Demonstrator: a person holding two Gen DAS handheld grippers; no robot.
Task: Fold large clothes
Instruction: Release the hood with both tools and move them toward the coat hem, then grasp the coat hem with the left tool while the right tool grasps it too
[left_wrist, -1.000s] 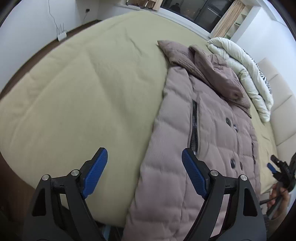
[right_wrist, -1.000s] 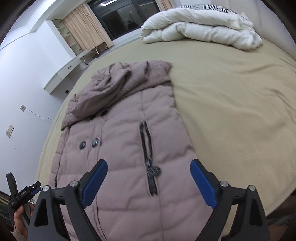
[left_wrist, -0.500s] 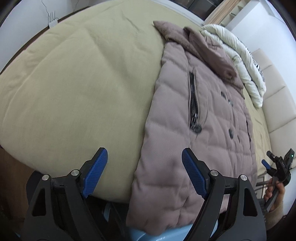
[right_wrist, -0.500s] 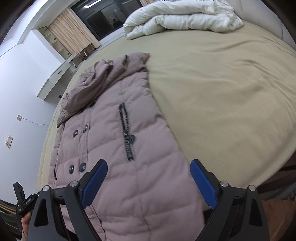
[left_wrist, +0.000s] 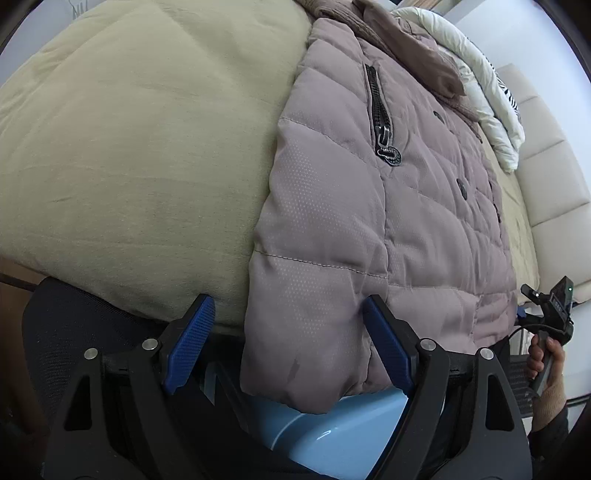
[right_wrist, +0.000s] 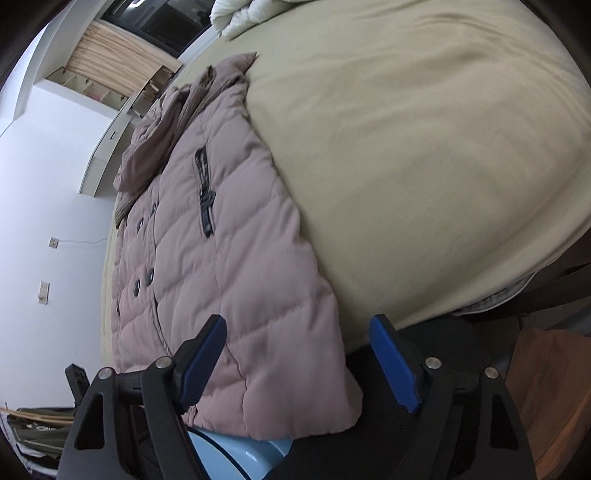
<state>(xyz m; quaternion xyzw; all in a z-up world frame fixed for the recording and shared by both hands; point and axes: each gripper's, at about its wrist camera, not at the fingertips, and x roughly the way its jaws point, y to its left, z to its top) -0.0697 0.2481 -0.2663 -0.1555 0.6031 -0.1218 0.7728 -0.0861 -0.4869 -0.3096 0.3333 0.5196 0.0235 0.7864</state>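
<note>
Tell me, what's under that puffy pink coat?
The coat lies on the beige bed cover; its hem overhangs something light blue. What lies beneath its middle is covered.

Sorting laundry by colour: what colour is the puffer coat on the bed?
Dusty mauve-pink coat with dark buttons; left wrist view shows it best.

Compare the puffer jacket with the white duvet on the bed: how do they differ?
The mauve puffer jacket lies spread flat, hem hanging over the bed's near edge; the white duvet is bundled at the far end. The jacket shows buttons and a zipped pocket; the duvet doesn't. Both rest on the beige bedspread.
</note>
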